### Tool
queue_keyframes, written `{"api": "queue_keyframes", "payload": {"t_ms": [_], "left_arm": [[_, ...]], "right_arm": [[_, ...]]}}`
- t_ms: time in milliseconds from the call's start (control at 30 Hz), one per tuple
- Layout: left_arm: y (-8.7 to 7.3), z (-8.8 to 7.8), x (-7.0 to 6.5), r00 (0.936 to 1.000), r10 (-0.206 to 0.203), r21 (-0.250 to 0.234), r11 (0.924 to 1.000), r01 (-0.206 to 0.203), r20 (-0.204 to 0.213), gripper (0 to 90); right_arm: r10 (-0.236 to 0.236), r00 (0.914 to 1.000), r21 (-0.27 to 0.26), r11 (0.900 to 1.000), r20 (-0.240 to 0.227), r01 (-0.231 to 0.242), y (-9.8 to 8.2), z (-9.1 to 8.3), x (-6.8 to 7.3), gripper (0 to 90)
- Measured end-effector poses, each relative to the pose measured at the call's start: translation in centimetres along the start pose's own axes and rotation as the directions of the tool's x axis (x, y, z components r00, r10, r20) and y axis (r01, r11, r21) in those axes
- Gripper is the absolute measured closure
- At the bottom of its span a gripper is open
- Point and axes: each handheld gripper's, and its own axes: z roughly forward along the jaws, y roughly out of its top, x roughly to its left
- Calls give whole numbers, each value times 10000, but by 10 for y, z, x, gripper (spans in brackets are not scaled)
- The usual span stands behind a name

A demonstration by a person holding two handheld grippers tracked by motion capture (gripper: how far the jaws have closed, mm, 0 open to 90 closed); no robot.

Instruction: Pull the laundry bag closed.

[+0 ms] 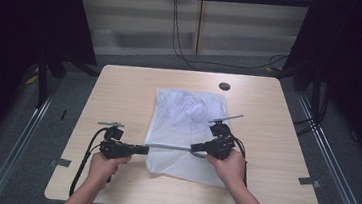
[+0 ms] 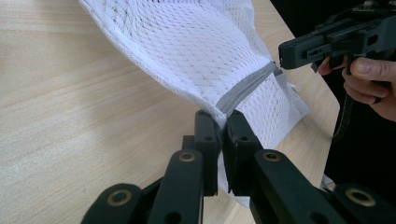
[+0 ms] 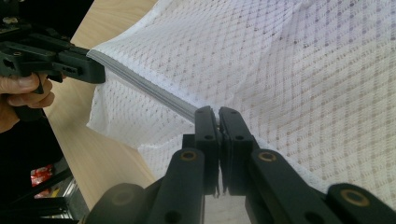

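High view: a white mesh laundry bag (image 1: pixel 186 132) lies at the centre of a pale wood-grain bench (image 1: pixel 119 91), its long axis running from 12 o'clock to 6 o'clock, the near end toward the person. A grey zipper band (image 1: pixel 169 146) crosses the bag near that end, stretched taut from 9 o'clock to 3 o'clock between two hand-held tools. The left claw (image 1: pixel 145 150) pinches the band's end at the bag's 9 o'clock edge; the right claw (image 1: pixel 193 147) clamps the other end, toward 3 o'clock. A small dark round hole (image 1: pixel 224 86) sits in the bench at about 1 o'clock from the bag.

Seen from the left gripper view, the left claw (image 2: pixel 222 122) is closed tight on the bag's corner where the grey band (image 2: pixel 247 86) begins, the open-weave netting (image 2: pixel 196 51) lifting off the bench (image 2: pixel 70 116) in a soft fold. The right claw (image 2: pixel 281 57) bites the band's far end.

From the right gripper view, the right claw (image 3: pixel 218 116) is closed on the band (image 3: pixel 149 91), with fine diamond-pattern mesh (image 3: pixel 289 74) spreading beyond it, and the left claw (image 3: pixel 95 70) holds the far end. The black tools are matt, with brass-coloured pivots. No writing can be read on the bag.
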Motion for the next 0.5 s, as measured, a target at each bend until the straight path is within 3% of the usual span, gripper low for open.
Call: {"api": "queue_keyframes", "payload": {"t_ms": [500], "left_arm": [[0, 0, 0, 10000, 7, 10, 10000, -7, -18, 853]], "right_arm": [[3, 10000, -21, 10000, 23, -3, -1, -2, -2, 870]]}}
